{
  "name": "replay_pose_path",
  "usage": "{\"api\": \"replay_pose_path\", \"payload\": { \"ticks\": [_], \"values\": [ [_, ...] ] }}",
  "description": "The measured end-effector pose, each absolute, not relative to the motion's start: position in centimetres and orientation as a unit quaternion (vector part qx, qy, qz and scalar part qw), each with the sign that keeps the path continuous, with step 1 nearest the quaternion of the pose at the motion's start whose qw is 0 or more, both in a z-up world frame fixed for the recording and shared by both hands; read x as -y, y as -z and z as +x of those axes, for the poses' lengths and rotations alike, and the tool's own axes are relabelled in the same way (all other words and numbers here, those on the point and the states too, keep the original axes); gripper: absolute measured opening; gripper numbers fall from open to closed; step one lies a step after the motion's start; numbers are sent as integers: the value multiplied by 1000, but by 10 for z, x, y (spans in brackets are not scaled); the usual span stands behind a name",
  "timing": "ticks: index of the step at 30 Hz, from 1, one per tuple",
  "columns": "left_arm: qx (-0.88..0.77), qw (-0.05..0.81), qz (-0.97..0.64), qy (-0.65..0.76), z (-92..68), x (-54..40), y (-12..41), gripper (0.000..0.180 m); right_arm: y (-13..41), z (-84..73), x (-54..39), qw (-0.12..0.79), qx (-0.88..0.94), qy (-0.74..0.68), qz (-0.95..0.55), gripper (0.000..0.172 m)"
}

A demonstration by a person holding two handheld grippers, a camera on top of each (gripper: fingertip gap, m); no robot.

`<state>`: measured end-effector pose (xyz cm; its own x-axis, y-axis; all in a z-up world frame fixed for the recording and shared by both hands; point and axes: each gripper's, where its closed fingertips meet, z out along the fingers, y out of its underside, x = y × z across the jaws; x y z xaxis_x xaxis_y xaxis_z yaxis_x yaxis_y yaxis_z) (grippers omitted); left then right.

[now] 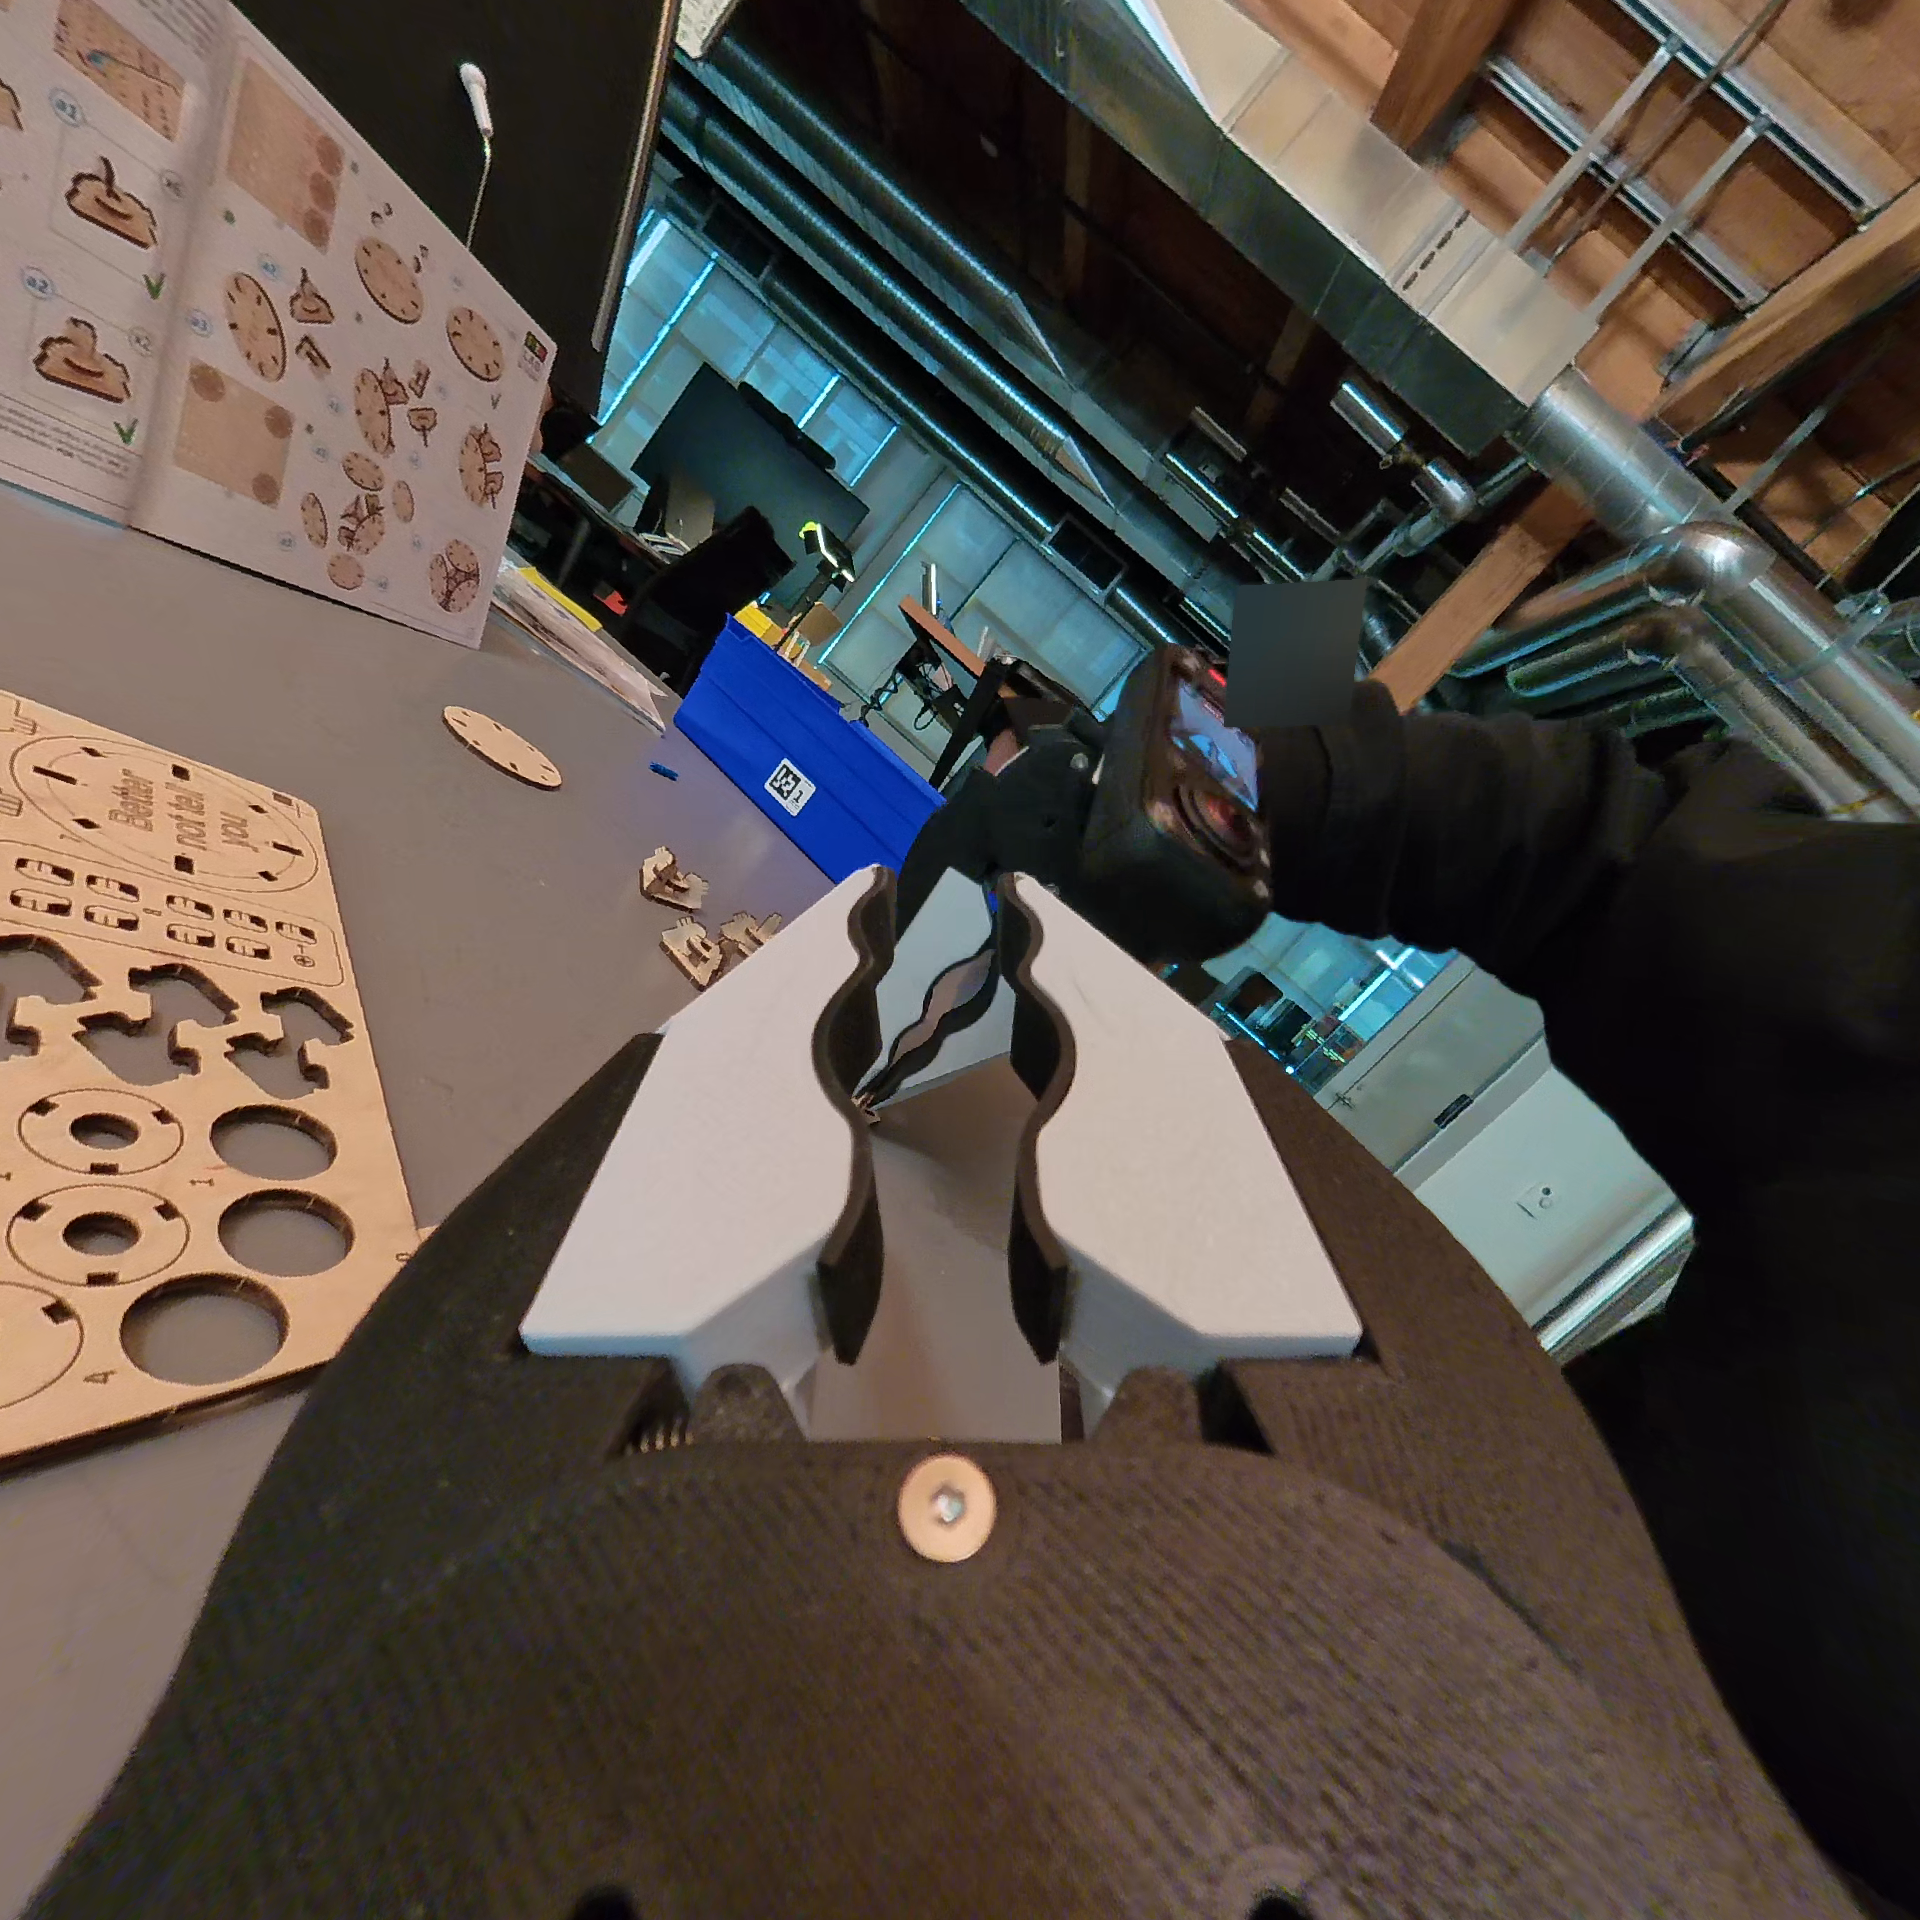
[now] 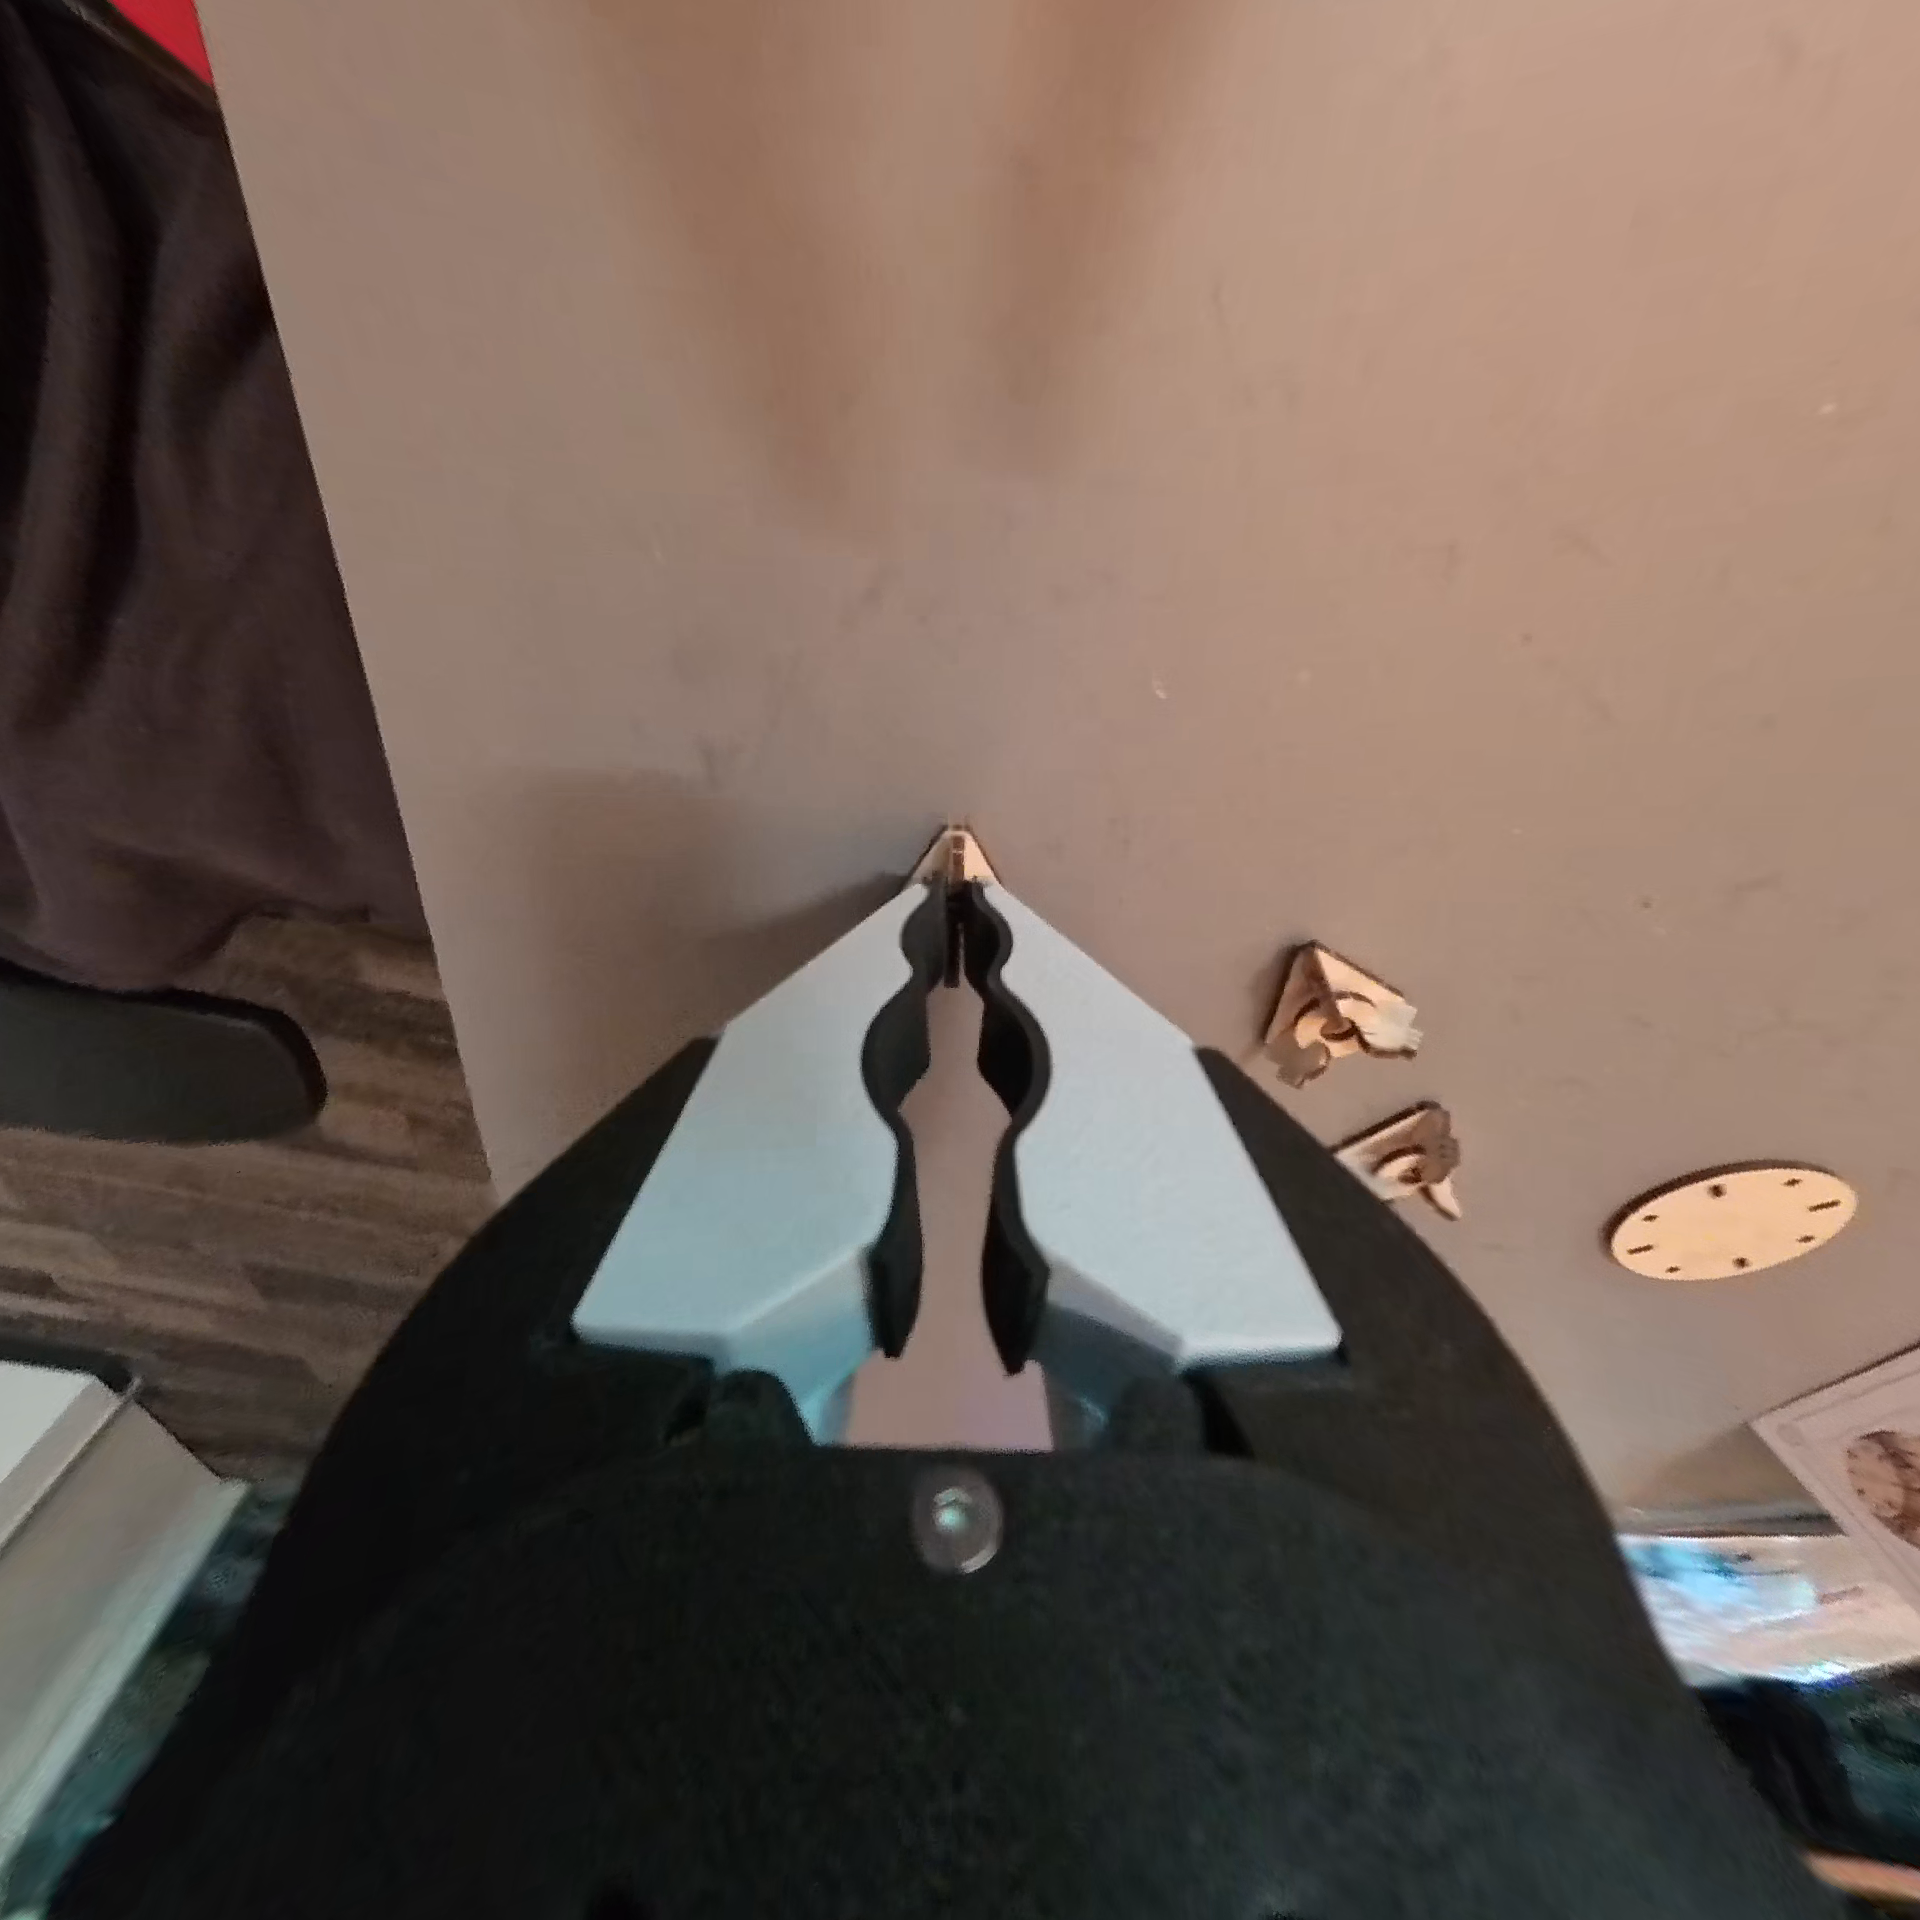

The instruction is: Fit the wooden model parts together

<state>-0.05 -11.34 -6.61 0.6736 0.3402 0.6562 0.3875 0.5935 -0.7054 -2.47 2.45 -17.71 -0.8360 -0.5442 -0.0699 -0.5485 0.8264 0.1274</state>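
Observation:
In the left wrist view my left gripper [image 1: 945, 883] stands open above the grey table [image 1: 436, 935], with nothing between its pads. Through the gap I see my right gripper [image 1: 940, 997] farther off, held by a black-gloved hand [image 1: 1455, 831] and pointing down at the table. In the right wrist view my right gripper [image 2: 958, 904] is shut on a small thin wooden piece [image 2: 956, 857], which sticks out just past the fingertips, close over the table [image 2: 1247, 520]. Two small wooden assemblies [image 2: 1335, 1013] [image 2: 1403, 1153] lie on the table to its right.
A laser-cut wooden sheet [image 1: 156, 1091] lies at the left, with a wooden disc [image 1: 502, 745] and small wooden assemblies [image 1: 673, 881] beyond it. An open instruction booklet [image 1: 260, 312] stands at the back. A blue bin [image 1: 800, 769] sits at the far edge. The table's edge and the floor [image 2: 260, 1195] lie left. There is about 20 centimeters between the tips of the two grippers.

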Motion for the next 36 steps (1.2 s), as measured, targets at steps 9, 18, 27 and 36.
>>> {"api": "replay_pose_path", "payload": {
  "ticks": [9,18,27,36],
  "values": [
    [403,798,-447,20,-1,114,66,19,178,-25,-26,-13,-940,-135,-315,0],
    [402,800,-445,23,0,114,65,19,182,-25,-25,-3,-956,-131,-261,0],
    [400,795,-455,9,1,112,65,18,183,-25,-25,-1,-984,-45,-172,1],
    [405,788,-465,7,-1,109,68,19,173,-31,-36,-35,-990,106,-87,22]
  ]
}}
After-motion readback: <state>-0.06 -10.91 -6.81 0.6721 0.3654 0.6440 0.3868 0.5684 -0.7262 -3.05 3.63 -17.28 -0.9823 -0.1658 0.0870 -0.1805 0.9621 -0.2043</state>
